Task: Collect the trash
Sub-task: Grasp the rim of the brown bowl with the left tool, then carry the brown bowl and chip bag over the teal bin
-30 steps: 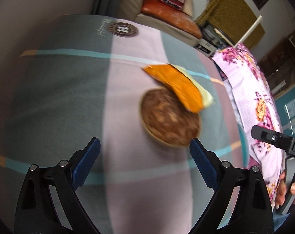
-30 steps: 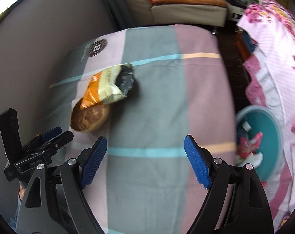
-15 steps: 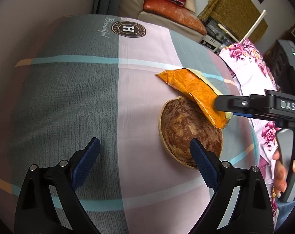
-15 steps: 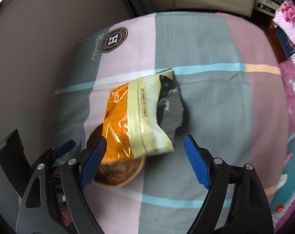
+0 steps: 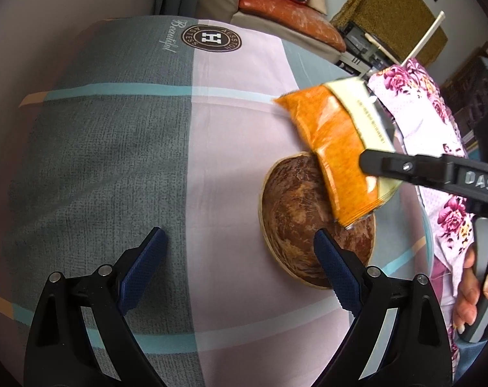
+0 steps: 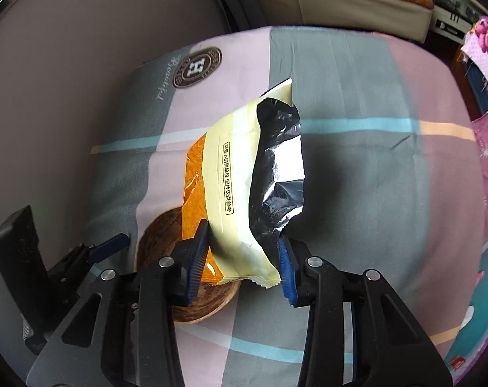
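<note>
Wrapper [image 6: 244, 193], orange and cream with torn silver foil at one side, now sits between my right gripper [image 6: 244, 258] pads, where a second ago that gap framed only the striped cloth [image 6: 373, 193] with the packet lying far off. My right jaws are closing on its lower end, both blue pads pressed to its sides, and the packet stands tilted up off the cloth, its bottom edge over the brown wooden bowl [image 6: 160, 235]. Half a second back it still lay flat across the bowl's rim. From my left side, the wrapper [image 5: 337, 148] shows lifted, with the right gripper's black finger [image 5: 405, 167] across it. My left gripper [image 5: 237, 264] stands wide apart, holding nothing; the bowl [image 5: 295, 213] sits just ahead of its right pad, nearer than before.
</note>
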{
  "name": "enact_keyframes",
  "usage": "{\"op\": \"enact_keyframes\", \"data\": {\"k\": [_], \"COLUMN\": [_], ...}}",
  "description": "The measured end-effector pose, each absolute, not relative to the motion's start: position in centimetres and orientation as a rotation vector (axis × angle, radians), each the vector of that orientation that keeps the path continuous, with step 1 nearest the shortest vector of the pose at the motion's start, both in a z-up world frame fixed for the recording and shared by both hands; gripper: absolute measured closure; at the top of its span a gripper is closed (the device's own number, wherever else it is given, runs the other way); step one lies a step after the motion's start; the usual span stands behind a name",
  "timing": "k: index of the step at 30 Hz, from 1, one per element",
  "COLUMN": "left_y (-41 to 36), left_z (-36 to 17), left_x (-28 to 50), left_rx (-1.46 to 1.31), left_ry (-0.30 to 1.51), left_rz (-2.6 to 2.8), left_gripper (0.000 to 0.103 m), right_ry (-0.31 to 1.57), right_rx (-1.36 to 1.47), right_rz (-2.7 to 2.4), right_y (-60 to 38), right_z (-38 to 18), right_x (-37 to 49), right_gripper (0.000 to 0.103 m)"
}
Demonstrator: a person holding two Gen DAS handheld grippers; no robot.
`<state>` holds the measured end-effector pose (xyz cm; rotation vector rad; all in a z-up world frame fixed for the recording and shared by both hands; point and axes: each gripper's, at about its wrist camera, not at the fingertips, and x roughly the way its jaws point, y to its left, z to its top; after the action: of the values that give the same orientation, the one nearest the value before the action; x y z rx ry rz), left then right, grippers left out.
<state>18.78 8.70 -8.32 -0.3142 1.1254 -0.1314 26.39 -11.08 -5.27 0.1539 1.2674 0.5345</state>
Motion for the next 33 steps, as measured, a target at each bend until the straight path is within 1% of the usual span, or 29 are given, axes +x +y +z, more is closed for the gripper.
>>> {"op": "enact_keyframes", "data": {"k": [9, 10, 11, 12, 14, 15, 16, 17, 18, 19, 22, 33], "left_y": [7.7, 7.5, 7.2, 6.8, 5.9, 5.6, 5.1, 4.8, 4.4, 4.1, 3.0, -1.3], "left_z": [-8.3, -8.3, -8.2, -8.2, -8.1, -8.1, -8.1, -8.0, -8.0, -7.9, -7.1, -3.6], "left_x": [19.1, 19.1, 19.2, 19.3, 19.5, 19.6, 19.6, 19.6, 19.6, 19.6, 19.1, 17.0], "left_rx": [-0.306, -0.303, -0.296, -0.288, -0.282, -0.273, -0.257, -0.249, -0.242, -0.234, -0.187, -0.083], "left_ry": [1.126, 1.116, 1.112, 1.116, 1.131, 1.132, 1.136, 1.137, 1.139, 1.138, 1.106, 1.040], "left_rz": [-0.128, -0.132, -0.134, -0.144, -0.165, -0.169, -0.168, -0.166, -0.161, -0.152, -0.126, -0.125], "left_gripper": [0.010, 0.012, 0.018, 0.032, 0.050, 0.062, 0.068, 0.072, 0.082, 0.089, 0.093, 0.094], "right_ry": [1.222, 1.216, 1.214, 1.212, 1.208, 1.204, 1.203, 1.203, 1.203, 1.202, 1.189, 1.116], "right_rx": [0.171, 0.177, 0.184, 0.193, 0.207, 0.213, 0.222, 0.229, 0.234, 0.244, 0.273, 0.337], "right_rz": [0.521, 0.510, 0.505, 0.500, 0.481, 0.467, 0.462, 0.459, 0.457, 0.451, 0.438, 0.401], "right_y": [-14.6, -15.3, -15.7, -16.2, -17.6, -18.4, -18.8, -19.0, -19.3, -19.8, -21.3, -26.4], "right_z": [-3.0, -2.9, -2.8, -2.8, -2.7, -2.8, -2.8, -2.8, -2.9, -3.0, -3.0, -2.0], "right_x": [24.0, 23.5, 23.3, 23.0, 22.3, 21.9, 21.6, 21.4, 21.4, 21.1, 20.2, 16.7], "right_gripper": [0.066, 0.066, 0.066, 0.066, 0.066, 0.066, 0.066, 0.066, 0.066, 0.066, 0.066, 0.066]}}
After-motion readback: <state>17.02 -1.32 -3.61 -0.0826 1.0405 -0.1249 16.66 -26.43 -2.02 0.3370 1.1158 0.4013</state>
